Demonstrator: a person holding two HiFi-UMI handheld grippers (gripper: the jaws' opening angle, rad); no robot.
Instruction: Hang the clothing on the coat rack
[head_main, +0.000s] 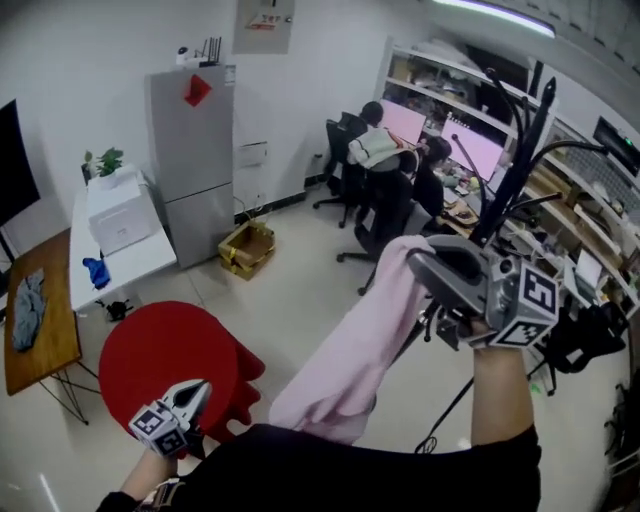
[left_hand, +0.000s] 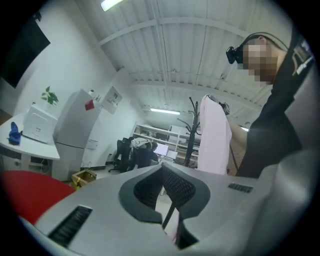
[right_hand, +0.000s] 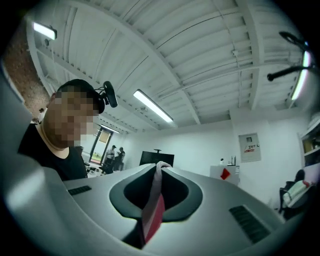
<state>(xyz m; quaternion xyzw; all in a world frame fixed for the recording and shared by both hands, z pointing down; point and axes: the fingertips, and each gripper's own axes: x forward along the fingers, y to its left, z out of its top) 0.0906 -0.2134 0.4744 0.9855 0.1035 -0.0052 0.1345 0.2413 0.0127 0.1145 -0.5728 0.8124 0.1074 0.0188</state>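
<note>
Your right gripper (head_main: 428, 264) clamps the pink garment (head_main: 345, 360) just beside the coat rack (head_main: 522, 150); left gripper (head_main: 201, 388) closed, empty, well away.

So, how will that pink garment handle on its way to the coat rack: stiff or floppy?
Probably floppy: the pink garment hangs in a limp drape from the right gripper. Likely light, since one thin pinched fold carries it. It may swing or snag near the coat rack hooks.
</note>
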